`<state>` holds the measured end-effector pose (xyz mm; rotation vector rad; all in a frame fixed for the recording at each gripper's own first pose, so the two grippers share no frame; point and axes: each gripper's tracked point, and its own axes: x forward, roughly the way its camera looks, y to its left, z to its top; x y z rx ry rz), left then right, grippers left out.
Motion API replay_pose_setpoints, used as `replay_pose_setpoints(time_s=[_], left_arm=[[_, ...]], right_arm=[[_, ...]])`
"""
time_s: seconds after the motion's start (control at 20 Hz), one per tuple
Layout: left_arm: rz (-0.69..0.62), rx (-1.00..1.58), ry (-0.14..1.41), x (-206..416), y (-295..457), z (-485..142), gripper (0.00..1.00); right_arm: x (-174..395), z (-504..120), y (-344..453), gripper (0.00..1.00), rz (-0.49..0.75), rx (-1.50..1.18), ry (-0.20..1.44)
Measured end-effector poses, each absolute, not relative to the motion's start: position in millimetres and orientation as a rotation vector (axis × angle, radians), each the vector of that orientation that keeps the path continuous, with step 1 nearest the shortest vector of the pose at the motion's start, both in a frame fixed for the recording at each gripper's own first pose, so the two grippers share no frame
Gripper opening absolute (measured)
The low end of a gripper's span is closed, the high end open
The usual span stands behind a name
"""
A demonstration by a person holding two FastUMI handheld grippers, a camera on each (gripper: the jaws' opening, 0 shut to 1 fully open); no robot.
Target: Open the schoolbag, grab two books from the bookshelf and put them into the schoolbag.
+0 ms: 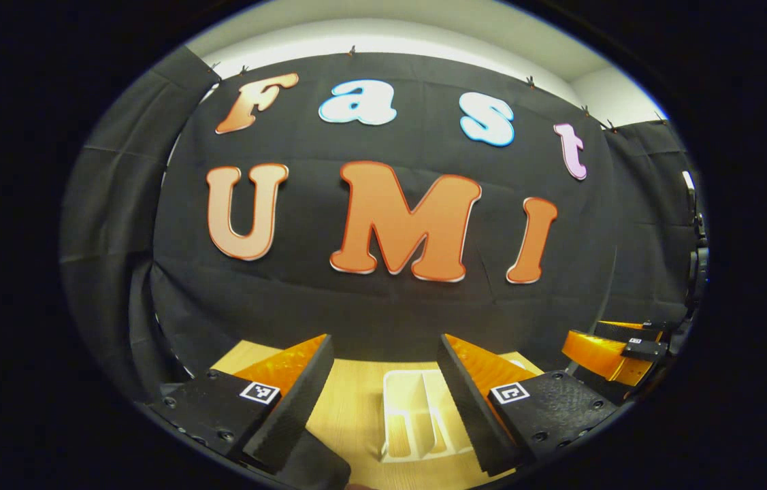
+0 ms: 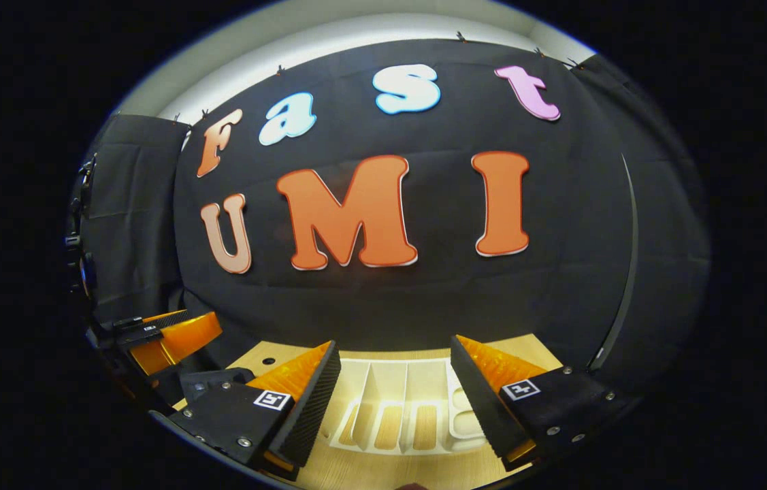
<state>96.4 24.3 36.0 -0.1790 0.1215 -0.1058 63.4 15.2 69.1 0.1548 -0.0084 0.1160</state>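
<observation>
My left gripper point(image 1: 383, 401) hangs above the wooden table point(image 1: 349, 415), fingers spread apart and holding nothing. My right gripper point(image 2: 393, 401) is likewise spread wide. Just beyond both, the white bookshelf point(image 2: 397, 408) lies on the table below the fingers.

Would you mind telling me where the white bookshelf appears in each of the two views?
Left gripper view: the bookshelf sits bottom centre, between the left tool's fingers.
Right gripper view: it lies bottom centre, between the right tool's fingers.
Shared landmark: the wooden table under it.
</observation>
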Motion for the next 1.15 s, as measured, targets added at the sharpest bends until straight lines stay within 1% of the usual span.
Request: replay_pose_setpoints(time_s=[0.1, 0.2, 0.35, 0.4, 0.6, 0.65, 0.7, 0.95, 1.15], left_arm=[[-0.084, -0.171, 0.036, 98, 35, 54, 0.96], [-0.064, -0.142, -0.01, 102, 41, 62, 0.94], [-0.108, -0.149, -0.064, 97, 30, 69, 0.95], [-0.126, -0.159, -0.066, 97, 26, 67, 0.94], [-0.096, -0.158, -0.045, 96, 39, 56, 0.94], [-0.089, -0.161, -0.049, 95, 43, 55, 0.95], [-0.088, -0.163, -0.049, 97, 43, 53, 0.95], [-0.113, -0.103, -0.036, 100, 33, 37, 0.95], [-0.144, -0.121, -0.019, 104, 25, 28, 0.95]], right_arm=[[64, 79, 17, 0.96, 0.097, 0.142, -0.053], [66, 84, 21, 0.97, 0.079, 0.135, -0.083], [64, 75, 37, 0.97, 0.072, 0.152, -0.08], [63, 72, 45, 0.97, 0.08, 0.146, -0.076], [65, 71, 53, 0.97, 0.08, 0.103, -0.082], [66, 70, 55, 1.0, 0.078, 0.099, -0.079], [67, 69, 56, 0.97, 0.074, 0.098, -0.077], [70, 57, 54, 0.97, 0.041, 0.101, -0.045], [69, 55, 53, 0.97, 0.017, 0.094, -0.045]])
